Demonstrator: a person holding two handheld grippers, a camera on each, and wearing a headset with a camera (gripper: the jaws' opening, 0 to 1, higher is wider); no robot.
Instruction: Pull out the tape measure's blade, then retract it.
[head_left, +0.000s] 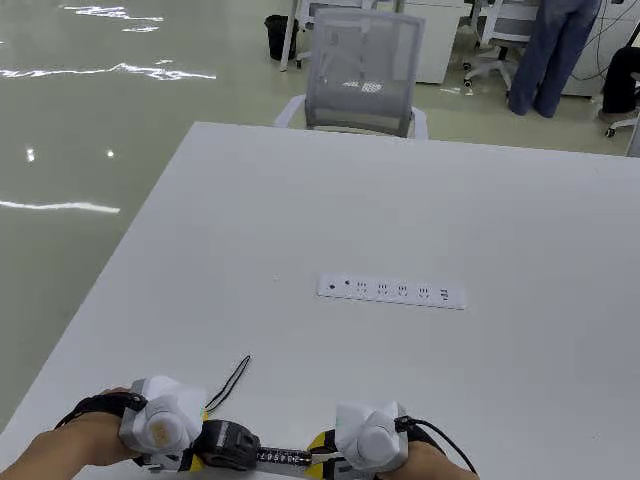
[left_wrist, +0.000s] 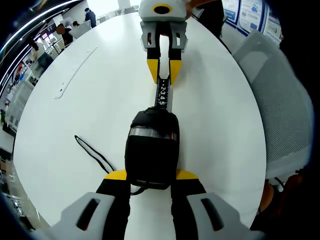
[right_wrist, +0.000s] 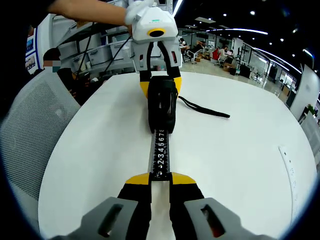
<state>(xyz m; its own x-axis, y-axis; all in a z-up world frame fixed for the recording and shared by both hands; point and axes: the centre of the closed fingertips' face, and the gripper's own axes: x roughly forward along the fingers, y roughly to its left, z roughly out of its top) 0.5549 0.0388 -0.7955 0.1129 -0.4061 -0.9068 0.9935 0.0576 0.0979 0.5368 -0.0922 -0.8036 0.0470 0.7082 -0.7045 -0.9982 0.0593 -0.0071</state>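
My left gripper (left_wrist: 150, 175) is shut on the black tape measure case (left_wrist: 152, 148), which rests on the white table. A short length of the black blade (right_wrist: 160, 152) with white numbers runs out of the case (right_wrist: 162, 102). My right gripper (right_wrist: 160, 178) is shut on the blade's end. In the head view the case (head_left: 226, 444) lies at the table's near edge, with the left gripper (head_left: 190, 458) to its left and the right gripper (head_left: 322, 450) across the blade (head_left: 282, 457). The case's black wrist strap (head_left: 230, 382) trails over the table.
A white power strip (head_left: 392, 291) lies mid-table. A grey mesh chair (head_left: 361, 72) stands at the far edge. A person (head_left: 552, 55) stands at the back right near other chairs. The table's near edge is just under the grippers.
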